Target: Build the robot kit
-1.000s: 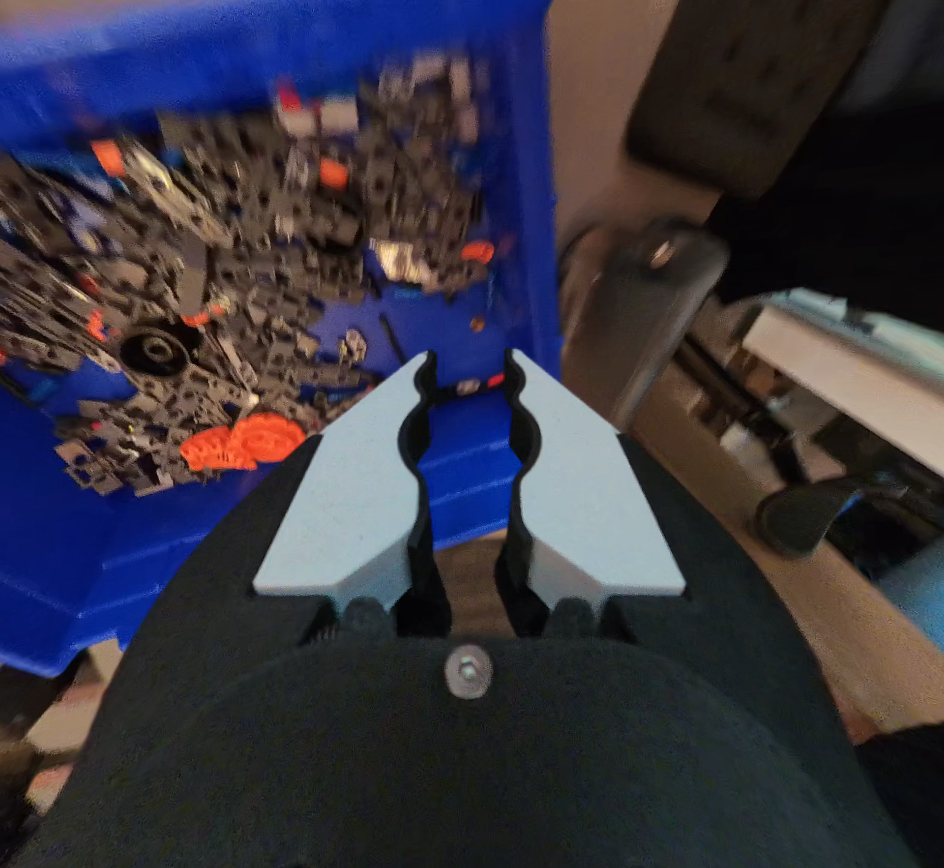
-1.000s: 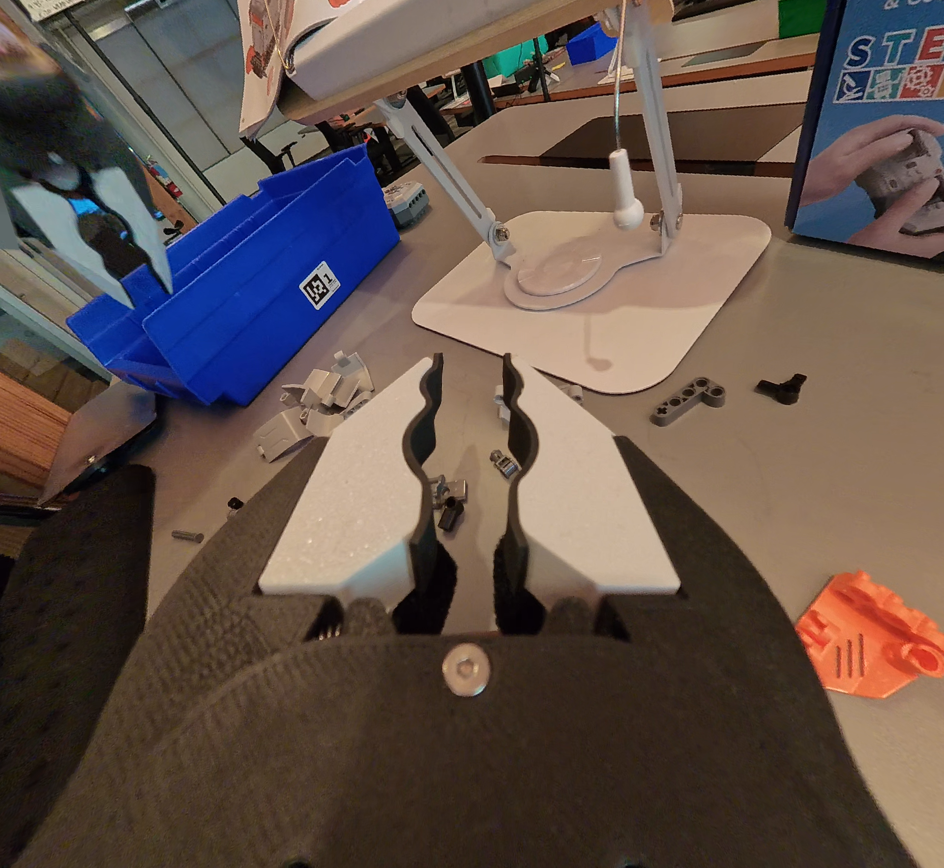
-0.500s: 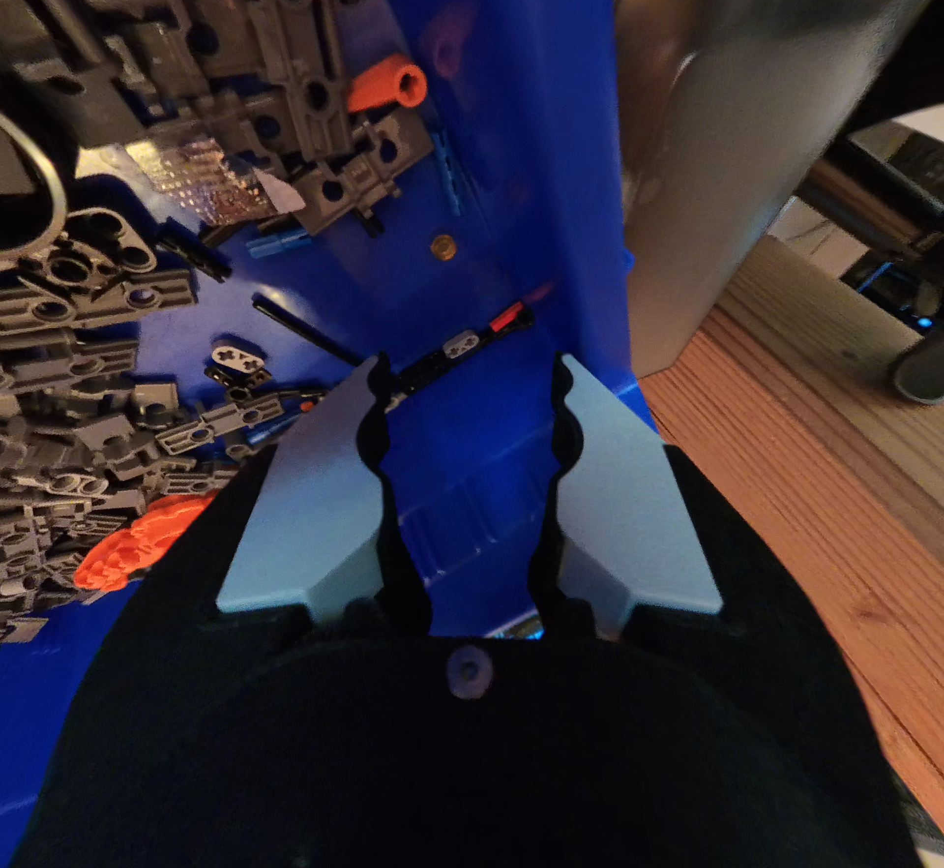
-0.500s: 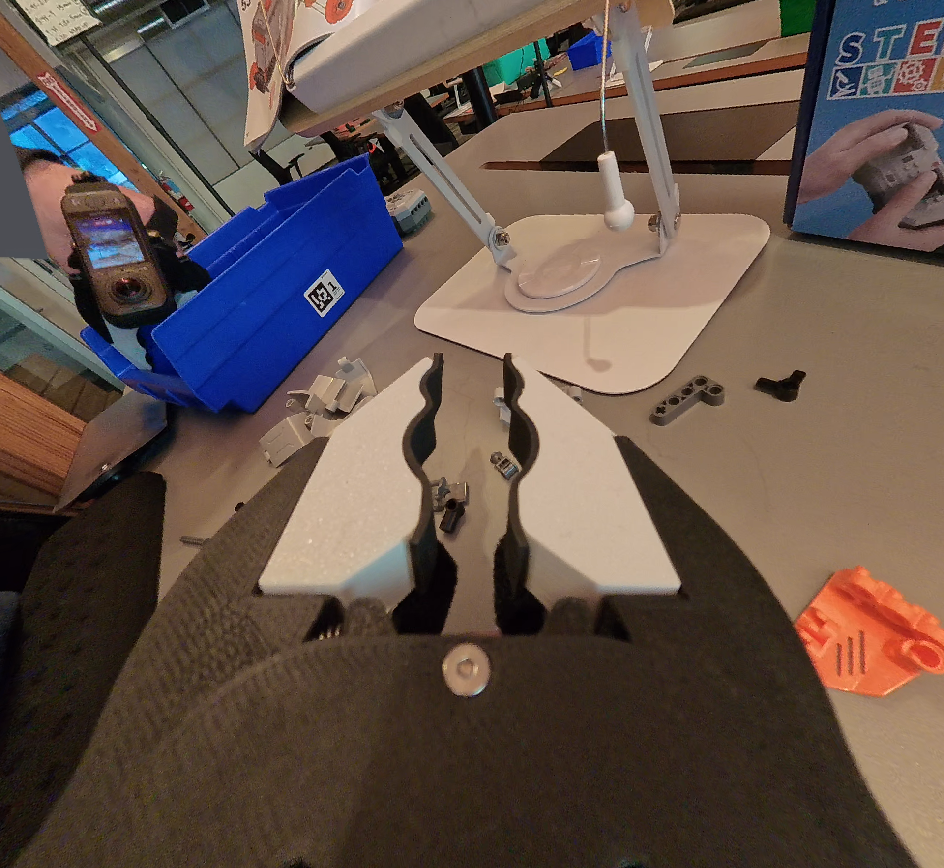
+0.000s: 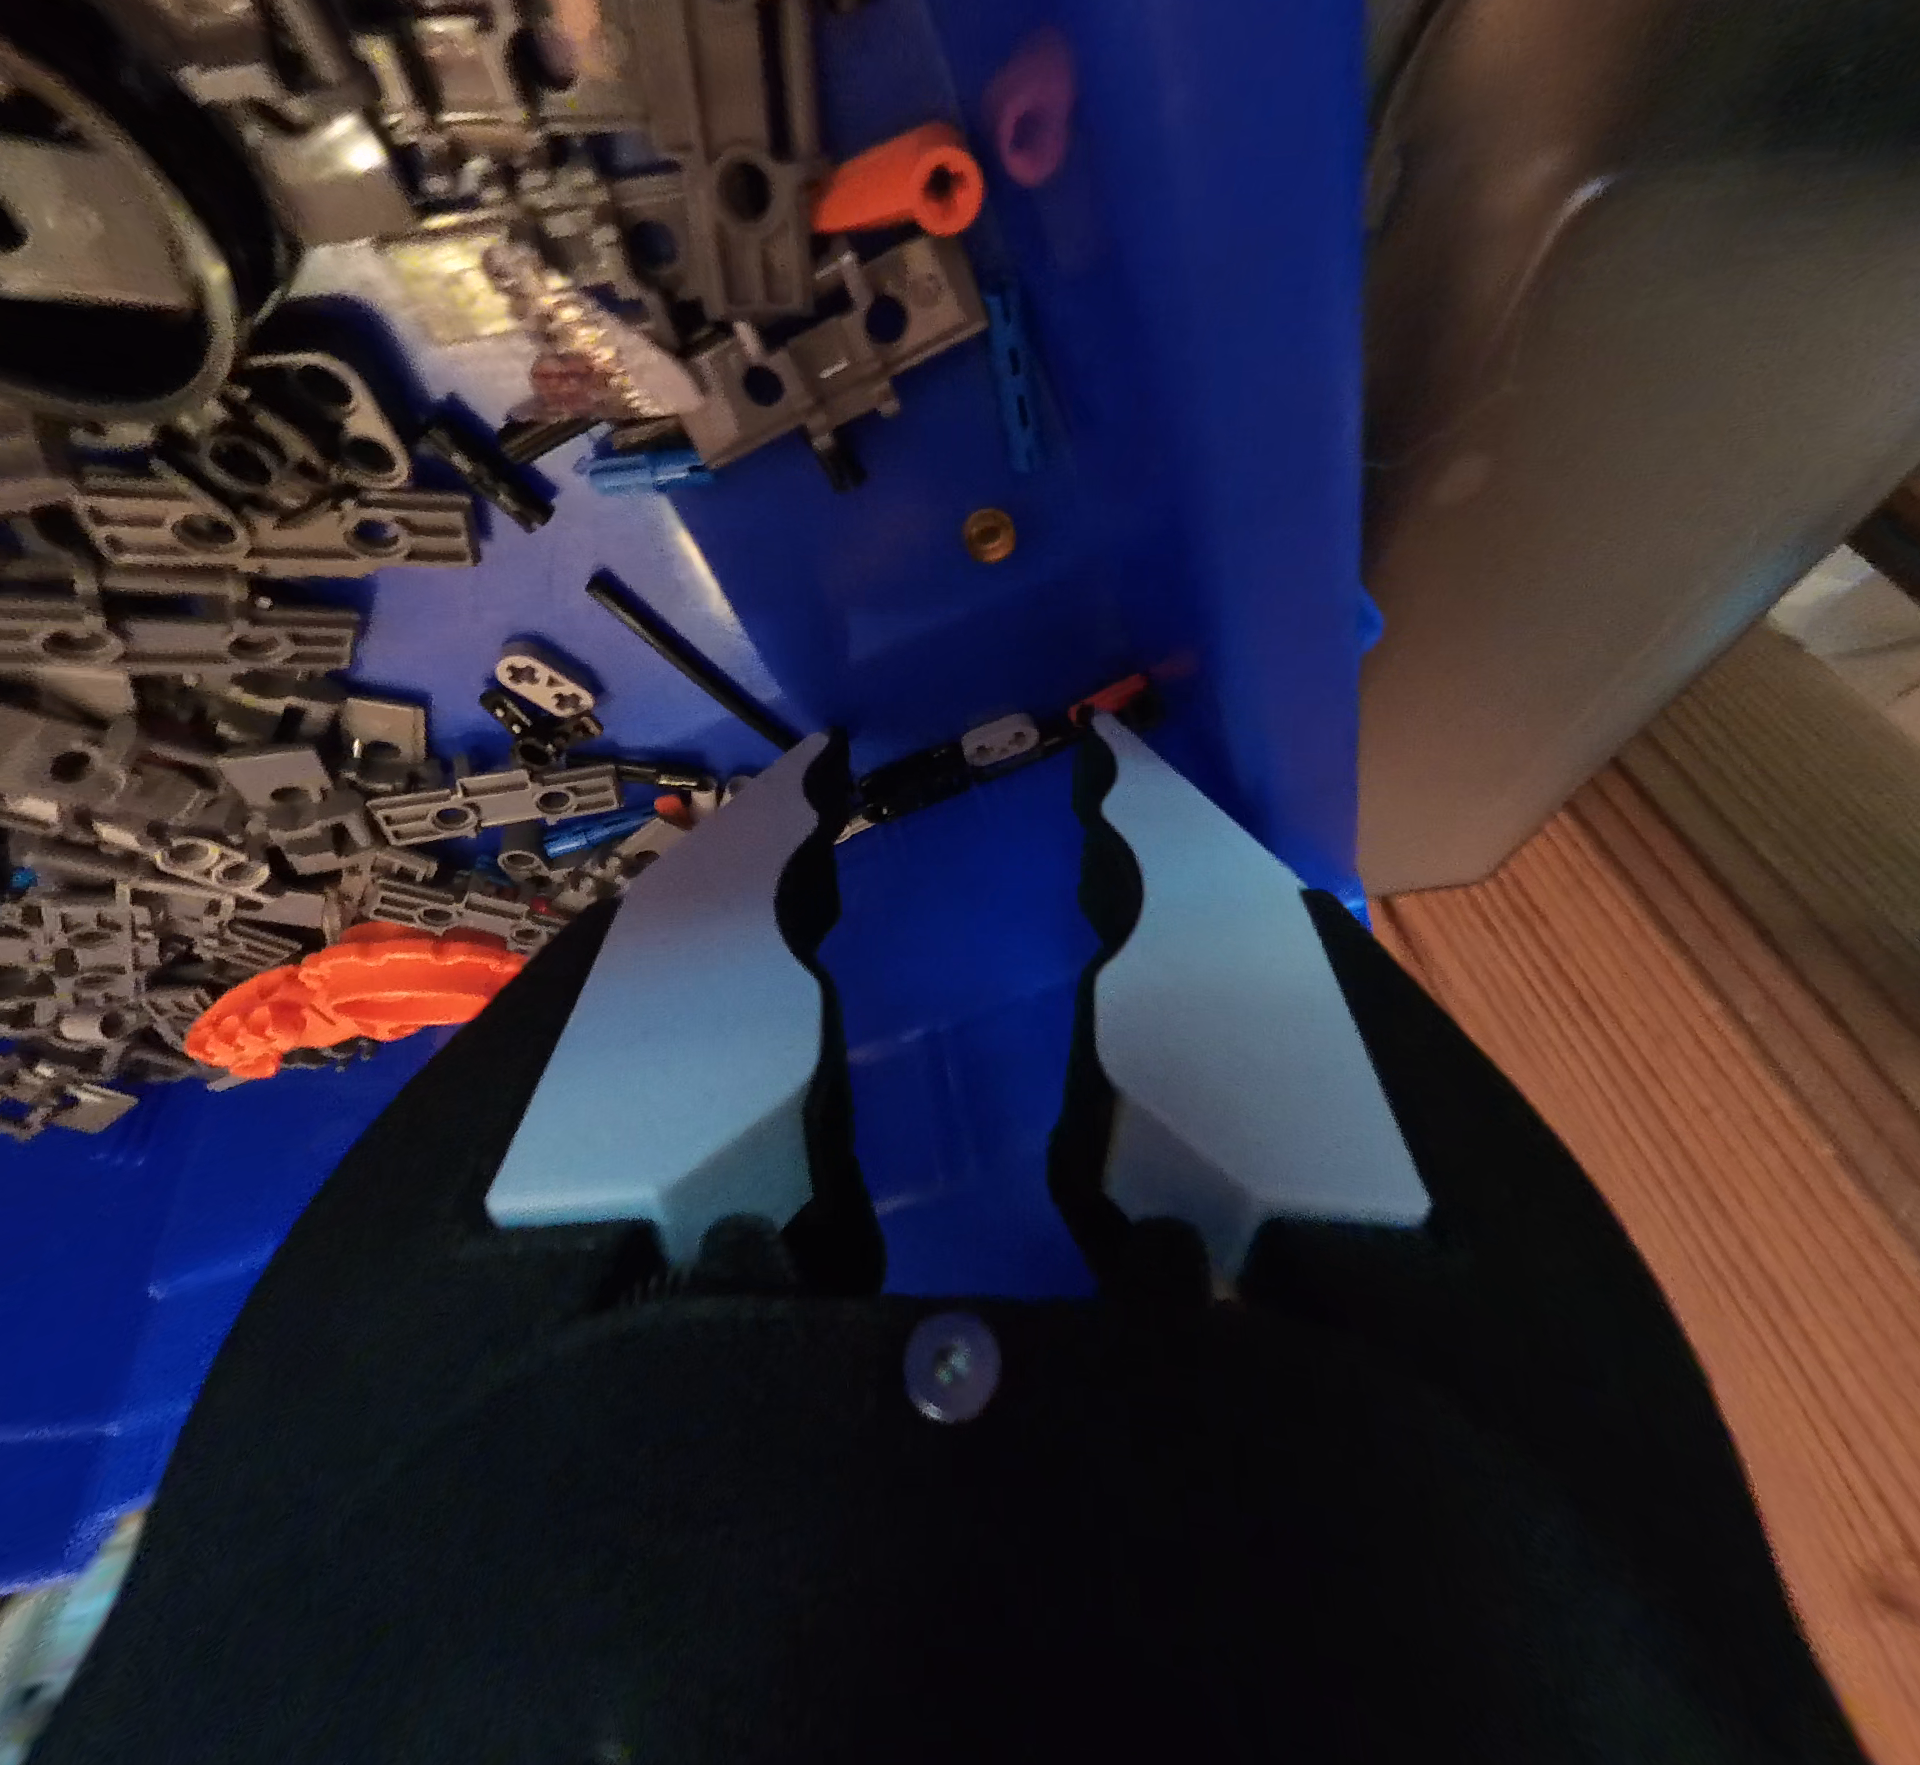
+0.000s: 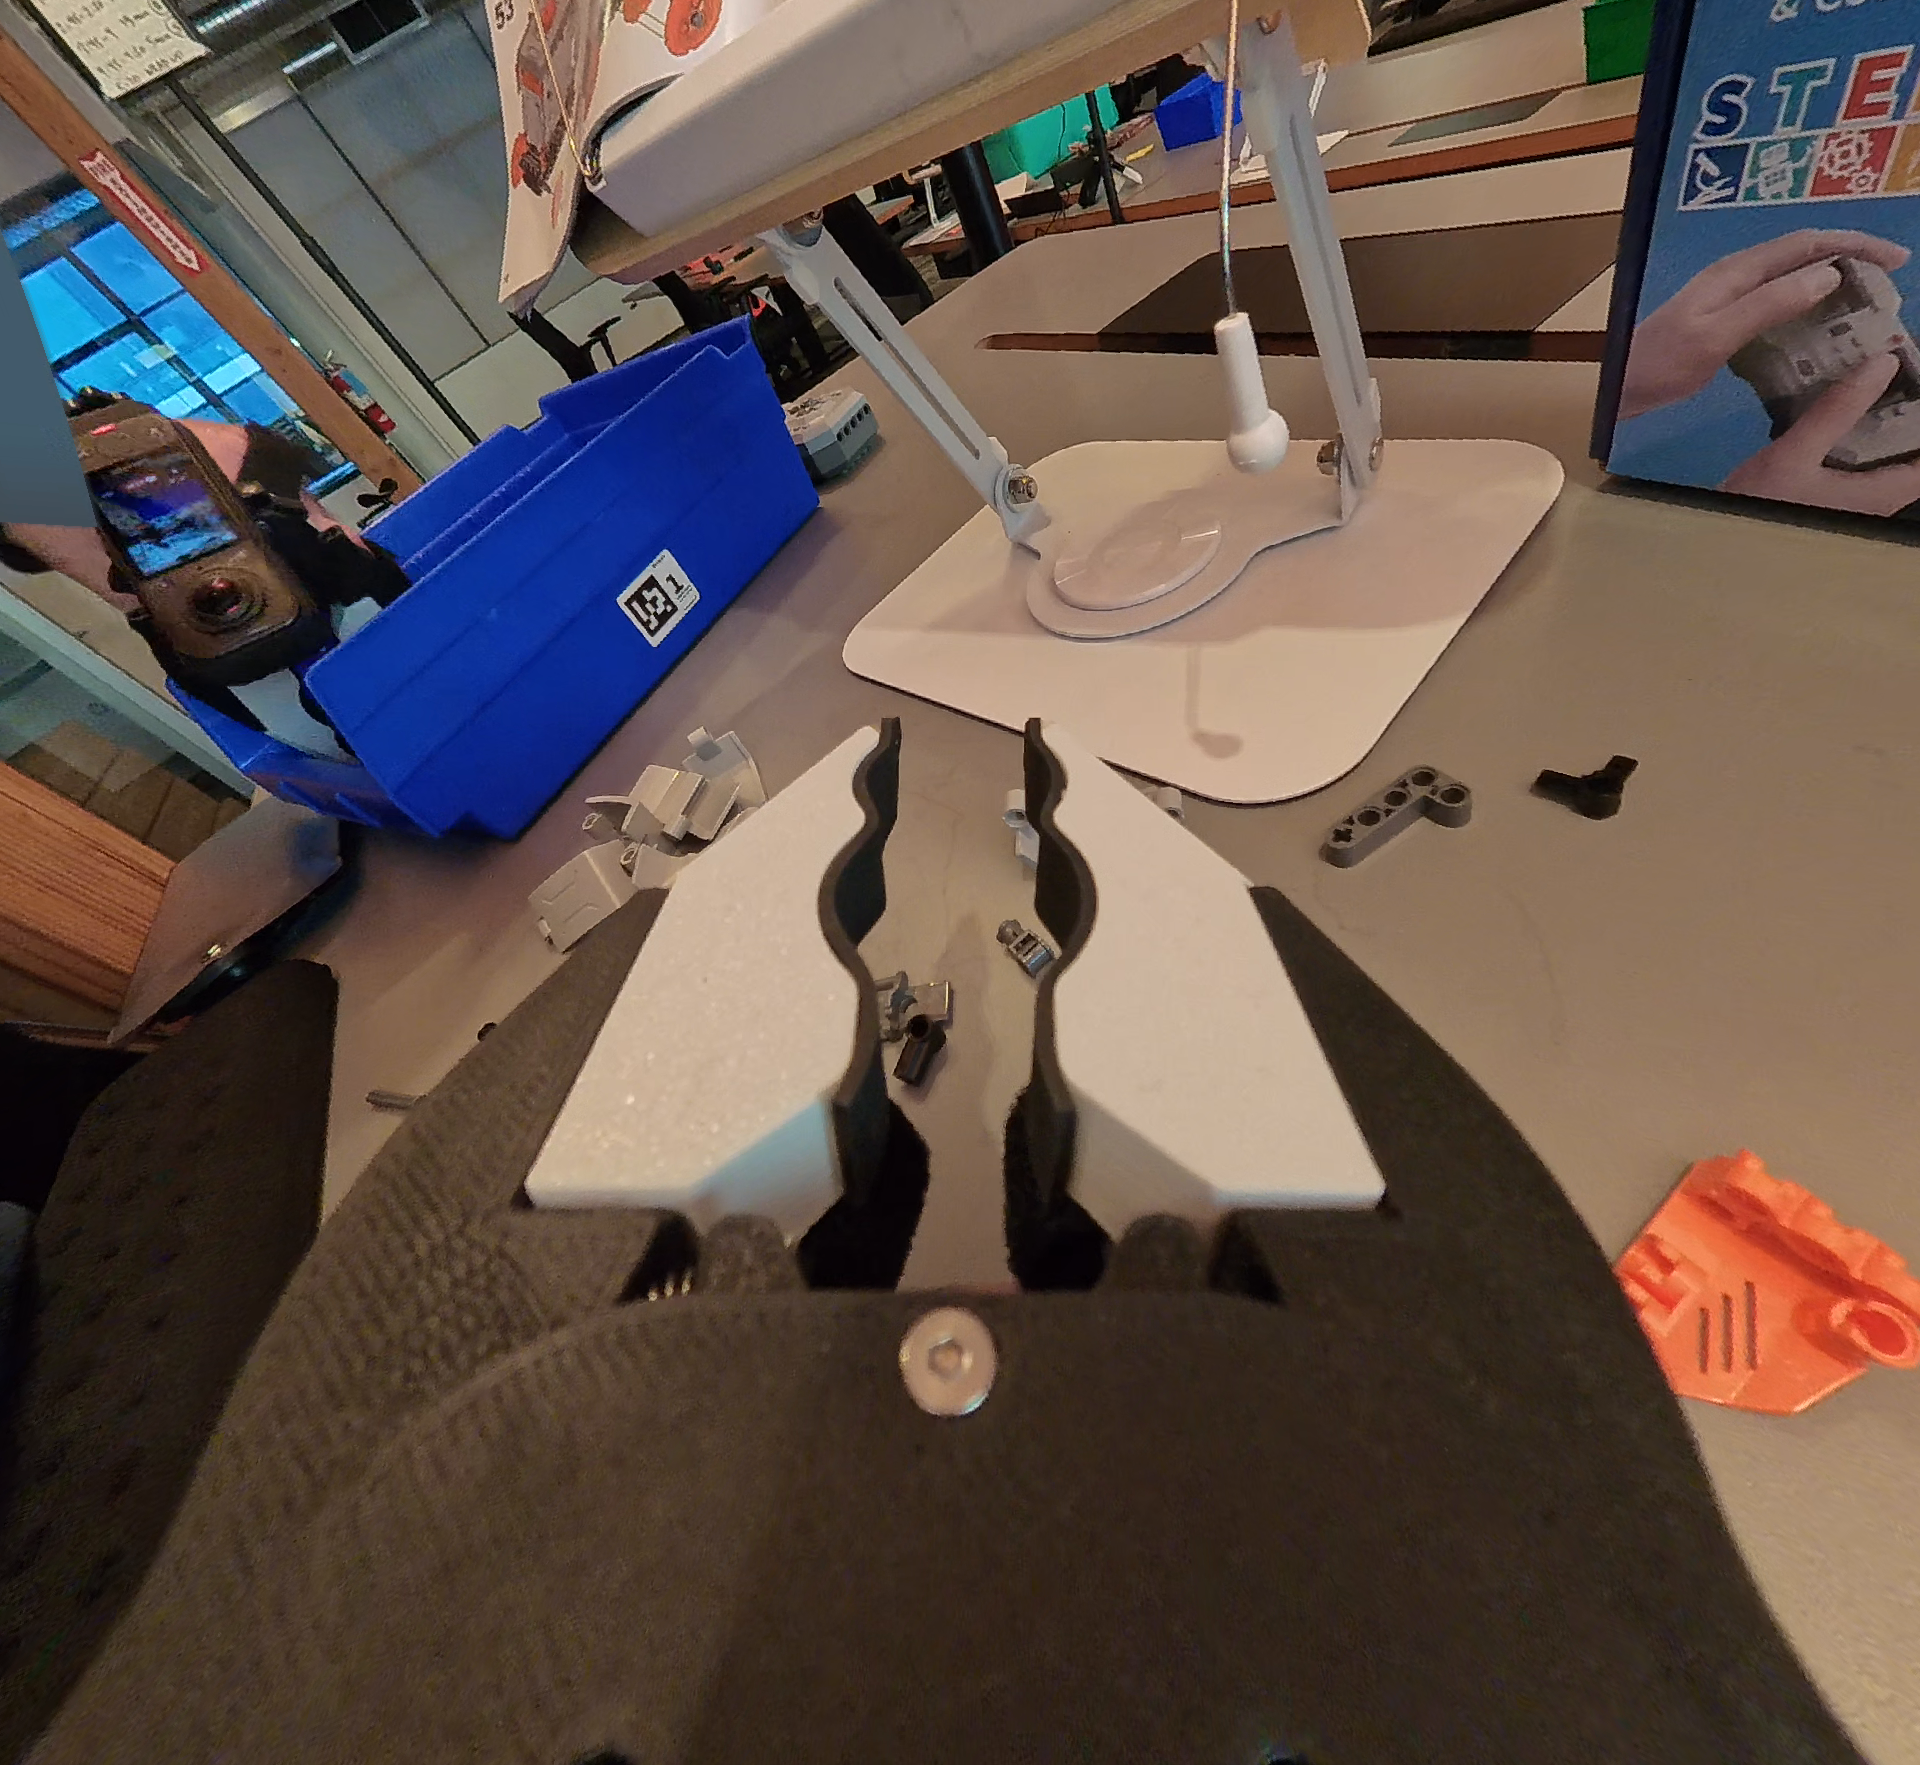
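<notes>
My left gripper (image 5: 961, 741) is open inside a blue bin (image 5: 1164, 365), low over its floor. Its tips straddle a thin black axle piece with a small grey link and red end (image 5: 997, 747) lying in the bin's corner. A heap of grey building parts (image 5: 208, 676) fills the bin's left side. My right gripper (image 6: 961, 739) is open and empty above the grey table (image 6: 1662, 936), over a few small grey and black pins (image 6: 914, 1019). The right wrist view shows the blue bin (image 6: 540, 603) at left with the left gripper (image 6: 197, 572) dipped into it.
An orange part (image 5: 353, 988) and an orange connector (image 5: 904, 183) lie in the bin. On the table: a white stand base (image 6: 1195, 635), grey bent beam (image 6: 1397, 811), black pin (image 6: 1584, 780), orange panel (image 6: 1766, 1300), light grey parts (image 6: 644, 832), a blue box (image 6: 1787, 209).
My left gripper has dropped into the bin's right corner and opened wider around the thin axle piece. My right gripper has stayed still.
</notes>
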A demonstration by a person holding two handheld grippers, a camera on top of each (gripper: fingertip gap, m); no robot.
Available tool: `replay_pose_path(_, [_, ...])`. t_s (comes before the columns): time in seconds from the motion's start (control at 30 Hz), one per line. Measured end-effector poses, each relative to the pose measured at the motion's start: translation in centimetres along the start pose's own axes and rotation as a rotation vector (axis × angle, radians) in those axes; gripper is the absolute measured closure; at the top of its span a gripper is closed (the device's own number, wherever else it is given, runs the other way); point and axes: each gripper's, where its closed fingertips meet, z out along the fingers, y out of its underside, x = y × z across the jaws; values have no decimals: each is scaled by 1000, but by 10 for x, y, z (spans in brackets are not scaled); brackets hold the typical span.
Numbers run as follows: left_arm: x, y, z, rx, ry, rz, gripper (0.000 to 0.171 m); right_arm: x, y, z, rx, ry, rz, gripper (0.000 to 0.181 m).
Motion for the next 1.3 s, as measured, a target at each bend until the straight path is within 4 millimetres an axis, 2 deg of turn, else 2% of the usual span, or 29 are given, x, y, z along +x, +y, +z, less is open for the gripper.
replay_pose_path(0.07, [1,0,-1,18,30,-53,128,0,0,0,-1,0,0,160])
replay_pose_path(0.17, [0,4,-7,9,113,-136,100,0,0,0,-1,-1,2,160])
replay_pose_path(0.23, [6,2,-19,30,239,-223,105,0,0,0,-2,-1,2,160])
replay_pose_path(0.3, [6,0,-34,62,322,-274,92,0,0,0,-2,-1,0,160])
replay_pose_path(0.43, [28,-12,-62,163,577,-391,84,0,-1,-1,4,-2,2,160])
replay_pose_path(0.53, [49,-15,-62,165,687,-453,59,0,0,-1,2,-4,5,159])
replay_pose_path(0.63, [70,-25,-59,177,766,-510,51,0,-1,-1,4,-4,9,160])
replay_pose_path(0.7, [81,-29,-57,159,793,-536,54,1,0,0,2,-4,10,159])
replay_pose_path(0.73, [82,-31,-55,146,788,-555,48,1,0,0,0,-4,10,159])
replay_pose_path(1.0, [84,-34,-38,103,765,-630,37,0,0,-1,1,-4,7,159])
replay_pose_path(1.1, [79,-39,-29,150,720,-660,40,0,0,-1,1,-4,8,160])
replay_pose_path(1.17, [73,-39,-26,170,674,-662,53,0,0,-1,2,-4,10,160])
replay_pose_path(1.2, [67,-44,-29,213,664,-663,57,0,0,-1,1,-4,10,159])
replay_pose_path(1.23, [61,-50,-35,268,652,-652,53,0,0,-1,0,-4,9,159])
replay_pose_path(1.3, [53,-46,-45,255,615,-611,52,0,0,-1,0,-4,10,159])
